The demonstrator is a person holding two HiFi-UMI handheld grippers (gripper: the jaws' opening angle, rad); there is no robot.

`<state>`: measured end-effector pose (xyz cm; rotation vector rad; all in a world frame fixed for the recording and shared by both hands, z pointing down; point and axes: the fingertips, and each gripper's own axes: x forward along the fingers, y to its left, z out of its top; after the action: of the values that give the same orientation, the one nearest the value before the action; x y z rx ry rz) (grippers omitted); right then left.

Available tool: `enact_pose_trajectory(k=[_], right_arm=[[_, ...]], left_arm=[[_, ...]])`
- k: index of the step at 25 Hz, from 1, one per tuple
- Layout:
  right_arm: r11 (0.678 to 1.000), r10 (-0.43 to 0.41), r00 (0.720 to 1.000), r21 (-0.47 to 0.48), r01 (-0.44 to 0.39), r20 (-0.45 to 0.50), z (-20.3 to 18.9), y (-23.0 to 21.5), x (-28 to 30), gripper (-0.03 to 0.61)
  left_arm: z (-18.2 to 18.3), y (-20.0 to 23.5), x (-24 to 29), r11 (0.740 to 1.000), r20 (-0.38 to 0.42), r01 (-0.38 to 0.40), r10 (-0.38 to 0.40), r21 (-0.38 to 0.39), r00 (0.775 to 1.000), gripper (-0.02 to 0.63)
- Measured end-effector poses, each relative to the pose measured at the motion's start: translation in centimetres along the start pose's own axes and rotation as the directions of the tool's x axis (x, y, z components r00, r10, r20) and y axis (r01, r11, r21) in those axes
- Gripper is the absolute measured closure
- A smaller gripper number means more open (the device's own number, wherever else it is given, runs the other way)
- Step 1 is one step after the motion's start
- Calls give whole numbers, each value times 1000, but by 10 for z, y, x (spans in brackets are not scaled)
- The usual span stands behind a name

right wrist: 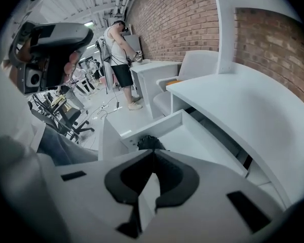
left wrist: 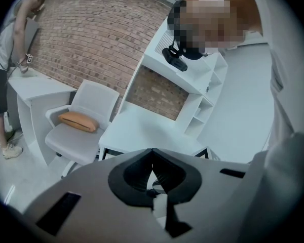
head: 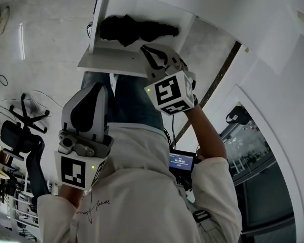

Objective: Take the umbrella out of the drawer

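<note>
A black folded umbrella (head: 137,29) lies across the open white drawer (head: 109,61) at the top of the head view. My right gripper (head: 151,52) points down at the drawer's front right part, just short of the umbrella, with its jaws shut and nothing in them. In the right gripper view the shut tips (right wrist: 153,153) sit right in front of the umbrella's dark bunched end (right wrist: 149,142), inside the drawer (right wrist: 197,135). My left gripper (head: 98,89) hangs back near my lap, clear of the drawer. Its jaws (left wrist: 152,152) are shut and hold nothing.
The white desk top (right wrist: 253,115) overhangs the drawer on the right. A white chair with an orange cushion (left wrist: 78,120) stands by another desk. A person (right wrist: 119,54) stands at a far table. A black office chair (head: 20,133) and cables lie on the floor at left.
</note>
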<state>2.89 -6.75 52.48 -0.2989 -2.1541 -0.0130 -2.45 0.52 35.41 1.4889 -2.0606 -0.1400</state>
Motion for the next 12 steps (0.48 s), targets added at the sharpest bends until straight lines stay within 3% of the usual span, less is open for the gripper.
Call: enact_pose_trajectory(k=[12], right_arm=[[998, 2, 996, -65, -8, -87, -19, -5, 24, 551]], left_arm=[[-7, 2, 0, 1000, -20, 2, -2, -4, 1000, 598]])
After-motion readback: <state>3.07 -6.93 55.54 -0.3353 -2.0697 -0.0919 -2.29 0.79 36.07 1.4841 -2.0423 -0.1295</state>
